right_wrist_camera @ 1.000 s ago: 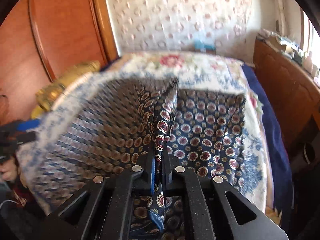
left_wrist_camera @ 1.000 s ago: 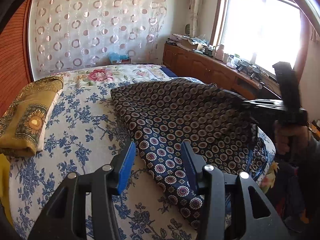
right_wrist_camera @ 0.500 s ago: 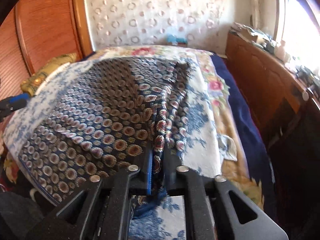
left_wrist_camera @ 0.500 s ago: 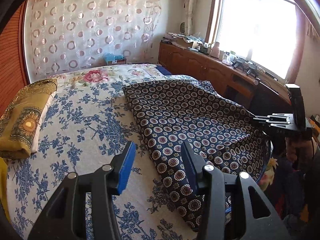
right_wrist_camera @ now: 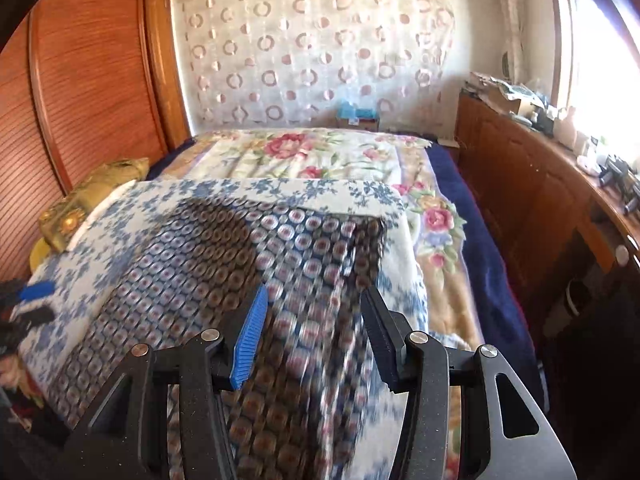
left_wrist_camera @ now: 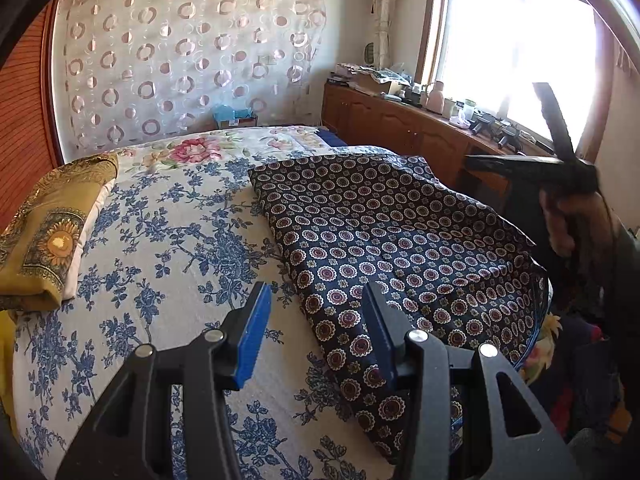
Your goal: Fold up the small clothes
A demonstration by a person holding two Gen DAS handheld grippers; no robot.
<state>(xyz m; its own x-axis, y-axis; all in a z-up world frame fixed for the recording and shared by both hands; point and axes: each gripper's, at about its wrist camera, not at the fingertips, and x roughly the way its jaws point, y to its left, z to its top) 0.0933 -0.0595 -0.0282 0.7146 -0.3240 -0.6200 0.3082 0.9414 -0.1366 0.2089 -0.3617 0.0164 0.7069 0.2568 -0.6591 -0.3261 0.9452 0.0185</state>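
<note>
A dark navy cloth with round flower medallions (left_wrist_camera: 384, 248) lies folded and flat on the blue-flowered bedspread (left_wrist_camera: 160, 248), reaching the bed's near right corner. My left gripper (left_wrist_camera: 316, 328) hovers open over the cloth's left edge, nothing between its blue pads. In the right wrist view the same cloth (right_wrist_camera: 248, 264) spreads below my right gripper (right_wrist_camera: 312, 332), whose jaws are opening with no cloth pinched between them. The right gripper's body and the hand holding it show at the right of the left wrist view (left_wrist_camera: 560, 168).
A folded mustard-yellow cloth (left_wrist_camera: 52, 232) sits at the bed's left edge. A wooden sideboard (left_wrist_camera: 400, 128) with clutter runs under the bright window on the right. A wooden wardrobe (right_wrist_camera: 80, 100) stands to the left. A floral blanket (right_wrist_camera: 312, 152) covers the bed's far end.
My right gripper let go of the cloth's fold and its jaws spread while it drew back and up. The cloth settled flat on the bed. My left gripper stayed put.
</note>
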